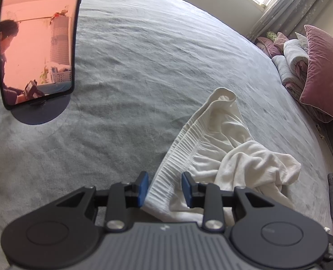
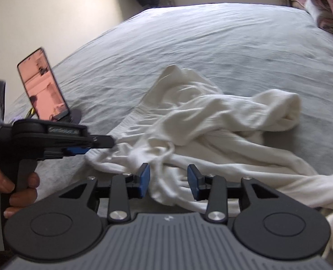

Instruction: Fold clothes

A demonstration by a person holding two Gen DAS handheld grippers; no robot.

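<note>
A crumpled pair of white trousers (image 1: 222, 148) with a ribbed elastic waistband (image 1: 177, 155) lies on the grey bedspread (image 1: 144, 56). My left gripper (image 1: 165, 189) is open, its blue pads on either side of the waistband edge. In the right wrist view the trousers (image 2: 211, 117) lie in a heap with twisted legs. My right gripper (image 2: 168, 180) is open, with a fold of the white cloth between its blue pads. The left gripper (image 2: 103, 142) shows there from the side, held by a hand, its tip at the waistband corner.
A phone (image 1: 38, 42) stands upright on a round stand on the bed to the left; it also shows in the right wrist view (image 2: 42, 90). Pink pillows (image 1: 323, 72) and rolled bedding (image 1: 294, 63) are piled at the right. A window with curtains (image 1: 285, 2) is behind.
</note>
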